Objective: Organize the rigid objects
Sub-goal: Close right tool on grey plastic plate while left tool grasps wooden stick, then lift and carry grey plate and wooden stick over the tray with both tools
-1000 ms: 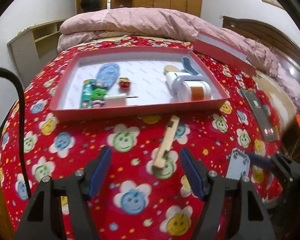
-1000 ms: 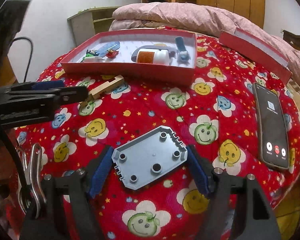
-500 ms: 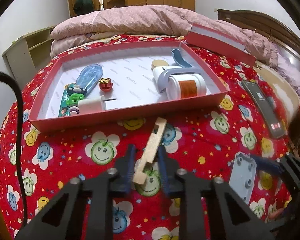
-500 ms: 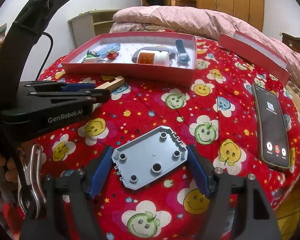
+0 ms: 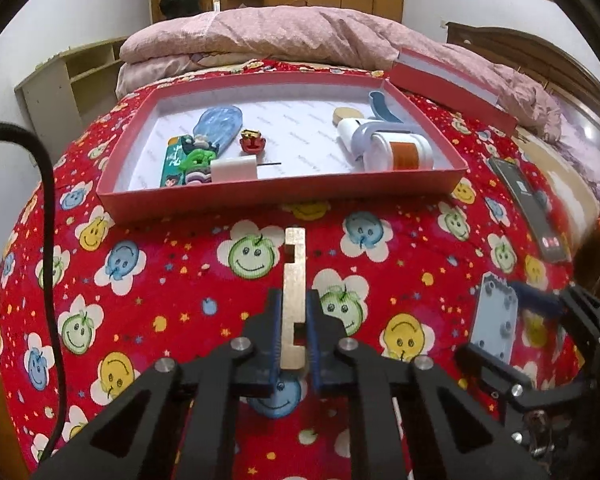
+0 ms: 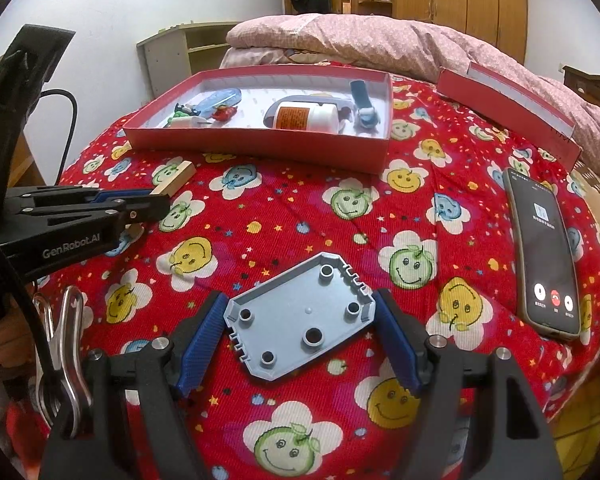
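A notched wooden stick (image 5: 294, 276) lies on the red smiley-flower bedspread just in front of the red box (image 5: 280, 194), and my left gripper (image 5: 293, 300) is shut on its near end. In the right wrist view the stick (image 6: 176, 182) pokes out past the left gripper (image 6: 156, 200). A grey plastic plate (image 6: 300, 316) with round studs lies flat on the spread, and my right gripper (image 6: 300, 296) is closed on it, a blue pad against each side. The left wrist view shows the plate (image 5: 494, 320) at the right.
The red box (image 6: 260, 148) holds a white bottle, a blue scoop, toys and a white block. Its lid (image 6: 508, 108) lies at the far right. A phone (image 6: 546, 252) with a lit screen rests at the right edge. A pink quilt is behind; a metal clip (image 6: 72, 340) hangs at the left.
My left gripper's jaws went from wide open to shut on the wooden stick, which now points straight away. The right gripper and the grey plate have not moved.
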Demonstrator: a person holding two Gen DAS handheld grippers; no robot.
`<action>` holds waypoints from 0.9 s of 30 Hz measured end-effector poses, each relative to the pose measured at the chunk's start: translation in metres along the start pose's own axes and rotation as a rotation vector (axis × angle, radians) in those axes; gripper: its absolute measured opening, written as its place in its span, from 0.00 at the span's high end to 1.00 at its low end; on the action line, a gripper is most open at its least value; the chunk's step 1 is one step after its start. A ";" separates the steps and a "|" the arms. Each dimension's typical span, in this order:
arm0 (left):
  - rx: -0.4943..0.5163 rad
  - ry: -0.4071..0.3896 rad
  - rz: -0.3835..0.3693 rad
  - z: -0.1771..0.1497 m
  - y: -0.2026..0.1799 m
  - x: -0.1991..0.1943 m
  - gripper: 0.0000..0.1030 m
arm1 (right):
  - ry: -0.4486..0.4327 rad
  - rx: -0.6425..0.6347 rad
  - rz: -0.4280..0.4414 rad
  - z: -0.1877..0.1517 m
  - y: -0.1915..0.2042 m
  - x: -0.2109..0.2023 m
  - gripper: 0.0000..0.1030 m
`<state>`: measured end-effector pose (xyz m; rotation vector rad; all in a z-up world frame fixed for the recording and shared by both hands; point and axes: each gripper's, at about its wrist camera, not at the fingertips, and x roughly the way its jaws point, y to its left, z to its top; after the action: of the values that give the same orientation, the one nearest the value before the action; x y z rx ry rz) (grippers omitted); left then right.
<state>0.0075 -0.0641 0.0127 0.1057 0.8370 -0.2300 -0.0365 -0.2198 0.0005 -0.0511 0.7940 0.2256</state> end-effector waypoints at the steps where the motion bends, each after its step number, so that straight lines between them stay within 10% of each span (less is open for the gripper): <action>1: 0.007 -0.006 0.007 0.000 -0.001 0.000 0.89 | 0.000 0.000 0.000 0.000 0.000 0.000 0.27; 27: -0.049 -0.050 -0.004 0.002 0.016 -0.025 0.89 | 0.000 -0.004 -0.007 -0.001 0.002 -0.001 0.27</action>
<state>-0.0037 -0.0454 0.0328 0.0523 0.7930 -0.2152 -0.0379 -0.2178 0.0006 -0.0571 0.7929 0.2208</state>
